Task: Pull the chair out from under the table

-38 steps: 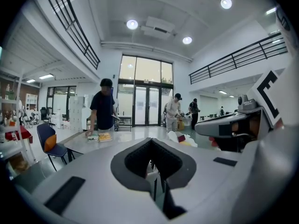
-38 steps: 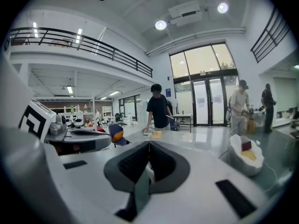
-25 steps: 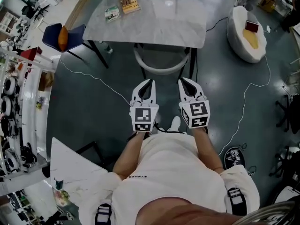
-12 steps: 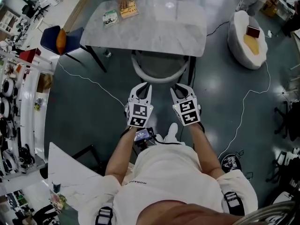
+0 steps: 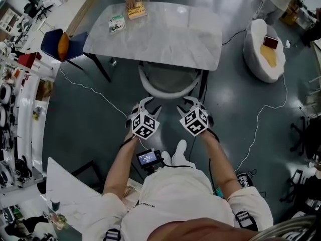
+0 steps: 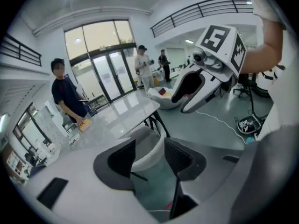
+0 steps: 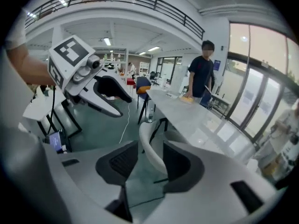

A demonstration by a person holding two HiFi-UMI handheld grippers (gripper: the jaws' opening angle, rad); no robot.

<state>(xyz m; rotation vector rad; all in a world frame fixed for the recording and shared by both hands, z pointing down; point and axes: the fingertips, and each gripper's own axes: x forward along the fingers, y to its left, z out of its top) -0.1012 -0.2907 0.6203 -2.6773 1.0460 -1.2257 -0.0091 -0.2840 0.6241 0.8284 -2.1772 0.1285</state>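
- Grey-green polished floor point(image 5: 100, 119) fills the wide room, with a pale marble-topped desk point(image 5: 165, 34) straight ahead of you.
- The white chair point(image 5: 169, 87) is tucked in at the near edge of the desk. Its seat is partly under the top and its curved back bulges out towards you.
- Your left claw point(image 5: 146, 104) points down at the left part of the chair back, close to the rim. Its jaws are opening and stand well apart. In the left gripper view the white rim shows through the gap, but beyond the pads, so the claw has hold of nothing.
- Your right claw point(image 5: 190, 104) is level with the left one, near the right part of the back. Its jaws are also opening. The right gripper view shows the rim running up between the pads but beyond them, not pinched.
- From the head view you cannot tell whether either set of tips touches the rim.
- At the far left corner of the desk lie a yellow book point(image 5: 136, 10) and a small packet point(image 5: 117, 23). A person point(image 6: 65, 97) standing there rests a hand on the book.
- A blue chair point(image 5: 62, 41) stands off the left end of the desk and a white beanbag point(image 5: 265, 46) lies to the right.
- A thin white cable point(image 5: 261, 119) trails across the floor on the right.
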